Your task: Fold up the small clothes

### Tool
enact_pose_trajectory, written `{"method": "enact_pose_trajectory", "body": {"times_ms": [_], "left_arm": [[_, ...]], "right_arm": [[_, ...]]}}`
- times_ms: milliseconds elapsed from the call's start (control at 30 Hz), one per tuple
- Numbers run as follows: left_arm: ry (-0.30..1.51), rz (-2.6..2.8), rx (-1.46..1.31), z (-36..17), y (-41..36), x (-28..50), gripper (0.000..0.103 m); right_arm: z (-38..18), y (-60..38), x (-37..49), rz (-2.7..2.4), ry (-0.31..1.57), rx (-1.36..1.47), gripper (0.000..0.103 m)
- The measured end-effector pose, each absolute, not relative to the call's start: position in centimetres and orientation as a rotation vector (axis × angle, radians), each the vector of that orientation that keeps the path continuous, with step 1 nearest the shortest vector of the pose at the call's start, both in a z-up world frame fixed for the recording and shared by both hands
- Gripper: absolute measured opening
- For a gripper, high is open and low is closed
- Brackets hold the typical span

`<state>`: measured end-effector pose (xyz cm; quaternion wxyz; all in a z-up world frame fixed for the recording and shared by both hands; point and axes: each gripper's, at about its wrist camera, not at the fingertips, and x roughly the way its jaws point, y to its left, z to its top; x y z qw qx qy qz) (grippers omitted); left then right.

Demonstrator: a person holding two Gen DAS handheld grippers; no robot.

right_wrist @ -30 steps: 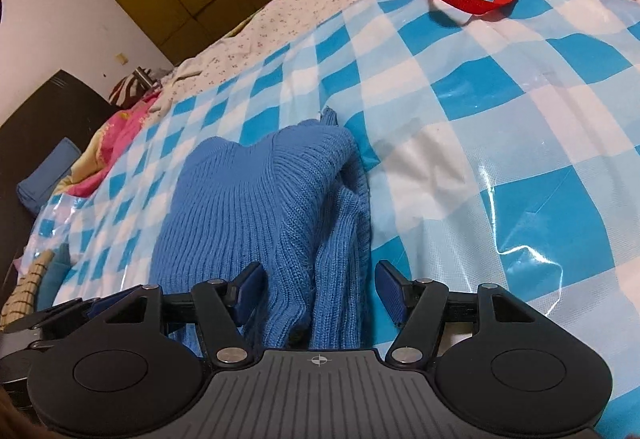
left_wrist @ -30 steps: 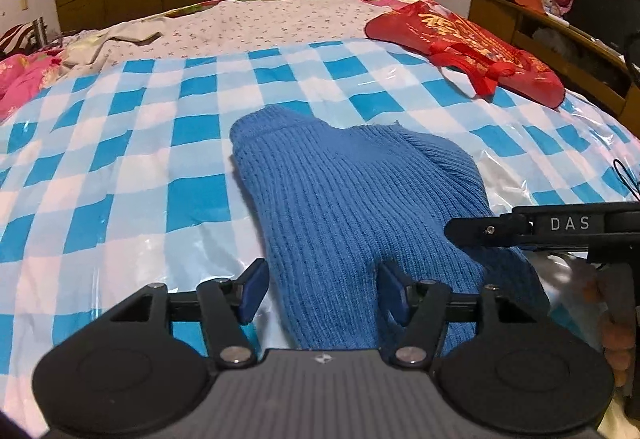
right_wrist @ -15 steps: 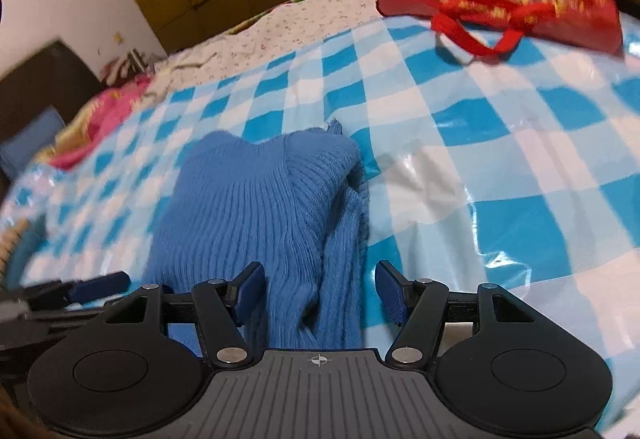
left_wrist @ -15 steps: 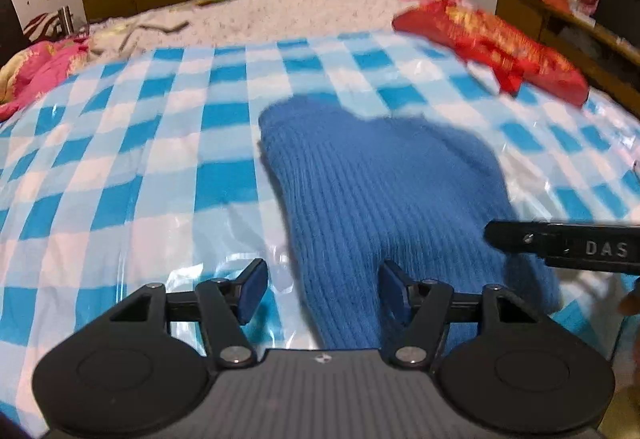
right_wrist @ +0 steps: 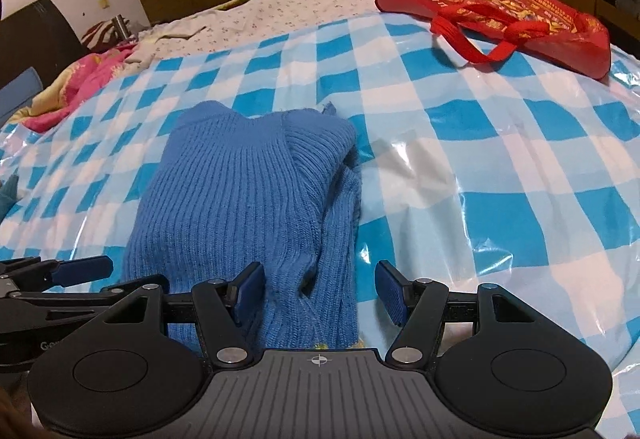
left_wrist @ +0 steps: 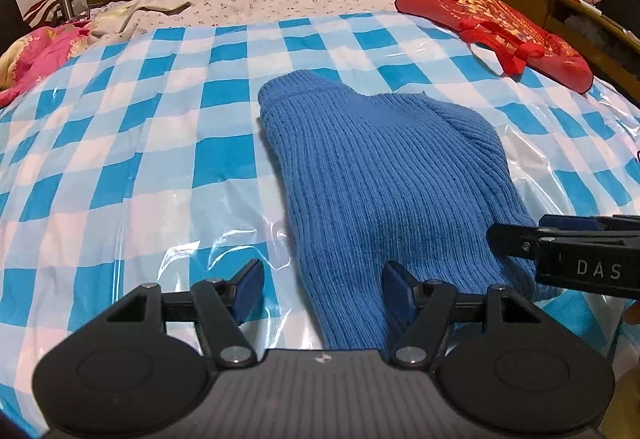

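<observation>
A blue ribbed knit sweater (left_wrist: 384,175) lies folded lengthwise on the blue-and-white checked plastic sheet (left_wrist: 160,143) covering the bed. It also shows in the right wrist view (right_wrist: 240,195). My left gripper (left_wrist: 322,291) is open and empty over the sweater's near left edge. My right gripper (right_wrist: 320,293) is open and empty over the sweater's near right edge, where the knit bunches. The right gripper shows from the side in the left wrist view (left_wrist: 560,247). The left gripper shows at the left edge of the right wrist view (right_wrist: 60,275).
A red shopping bag (left_wrist: 496,27) with gold print lies at the far right of the bed (right_wrist: 500,7). Pink bedding (left_wrist: 36,55) is bunched at the far left. A wooden headboard or shelf (left_wrist: 568,11) stands to the right. Wardrobe doors stand behind.
Both grippers have pulled back and lifted a little from the sweater, and the views have levelled. The sweater lies as before. Both stay open.
</observation>
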<state>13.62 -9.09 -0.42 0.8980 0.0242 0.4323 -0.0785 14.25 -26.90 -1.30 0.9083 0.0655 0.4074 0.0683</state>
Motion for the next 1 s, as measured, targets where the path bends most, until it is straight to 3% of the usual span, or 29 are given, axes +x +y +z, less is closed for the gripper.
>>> {"method": "enact_pose_trajectory", "body": {"times_ms": [1000], "left_arm": [[0.912,-0.155,0.022,-0.7,-9.1,14.7,0.08]], "right_arm": [[-1.8,-28.3,16.1,0.17,0.871,0.201,0.064]]}}
